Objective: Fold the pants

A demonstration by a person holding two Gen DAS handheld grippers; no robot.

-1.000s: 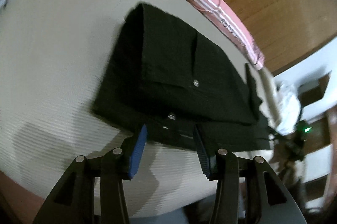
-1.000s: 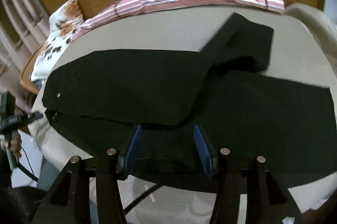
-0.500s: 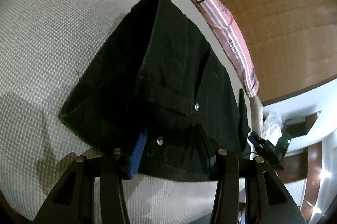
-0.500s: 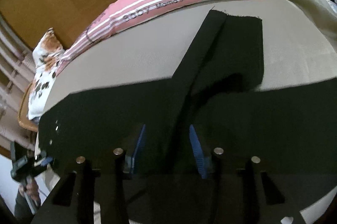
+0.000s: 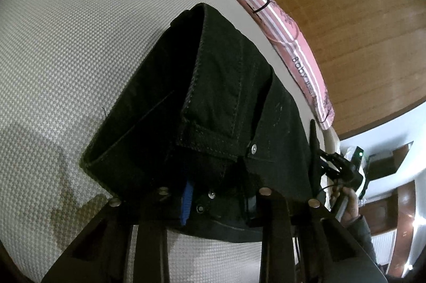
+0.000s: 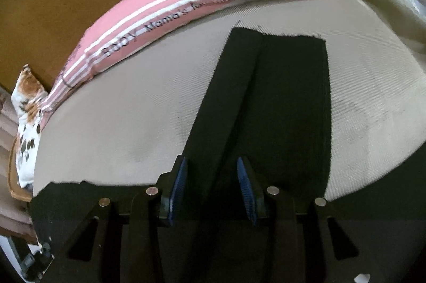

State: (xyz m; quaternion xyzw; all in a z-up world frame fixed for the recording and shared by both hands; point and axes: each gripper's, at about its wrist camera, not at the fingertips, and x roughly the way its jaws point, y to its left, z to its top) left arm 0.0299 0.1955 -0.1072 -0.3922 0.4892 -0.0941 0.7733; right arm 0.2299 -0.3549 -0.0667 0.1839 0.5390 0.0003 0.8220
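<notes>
Black pants (image 5: pixel 221 107) between spread fingers of both low-angled hand-held grippers, left (image 5: pixel 218 199) and right (image 6: pixel 213 190).

My 2 views are dim and warm, with strong fisheye bending and black corners. The black pants (image 5: pixel 221 102) lose almost all detail. My left gripper (image 5: pixel 218 199) throws a soft shadow at lower left on the mattress (image 5: pixel 66 43).
</notes>
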